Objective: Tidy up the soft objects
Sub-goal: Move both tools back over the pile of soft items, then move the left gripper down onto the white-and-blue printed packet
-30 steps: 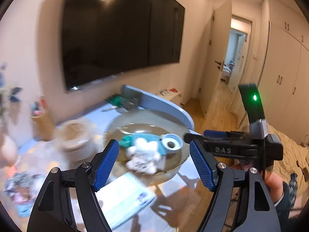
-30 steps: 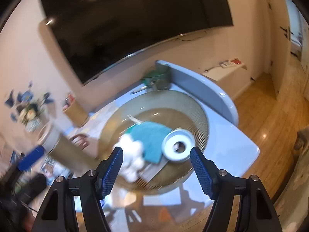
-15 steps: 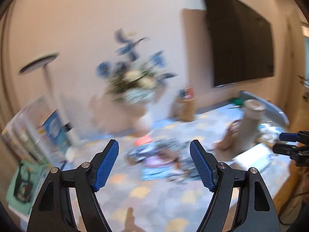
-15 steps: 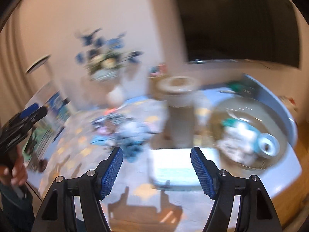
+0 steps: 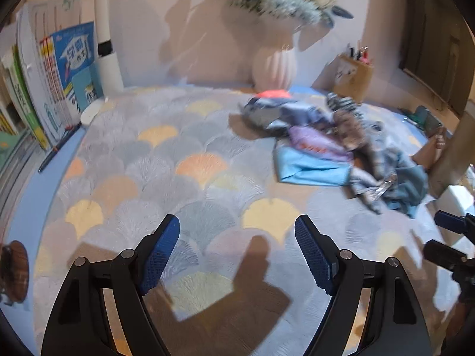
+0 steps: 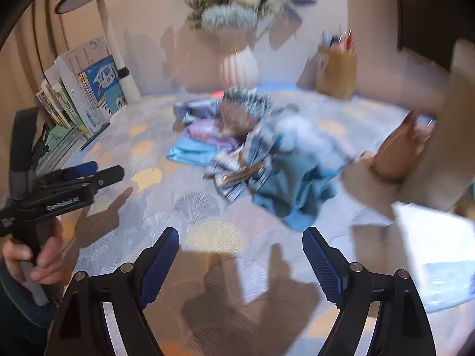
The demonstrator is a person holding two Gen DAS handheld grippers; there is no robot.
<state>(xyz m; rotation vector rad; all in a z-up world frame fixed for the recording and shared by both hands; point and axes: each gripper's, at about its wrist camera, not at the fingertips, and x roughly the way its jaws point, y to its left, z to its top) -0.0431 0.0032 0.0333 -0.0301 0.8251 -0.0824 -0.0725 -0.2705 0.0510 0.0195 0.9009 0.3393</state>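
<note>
So both grippers are hanging over the patterned mat [image 5: 154, 160] with nothing in them. The left gripper [image 5: 237, 255] is sitting with its jaws spread wide, and the right gripper [image 6: 240, 262] is doing the same, pads well apart, nothing between them.

The thing that matters is the pile of soft cloths [image 6: 252, 151]. From the right gripper it's lying straight ahead, just a touch to the right of center, a fairly short reach. From the left gripper the same pile [image 5: 341, 145] is sitting ahead and clearly off to the right, farther out. So I'd say the right one is nearer and better lined up.

The heap is stretching roughly from far-left to near-right as the right gripper sees it, with the blue cloth corner [image 6: 297, 207] pointing toward its right finger. Everything's a bit motion-blurred, so I can't tell the separate pieces apart.
</note>
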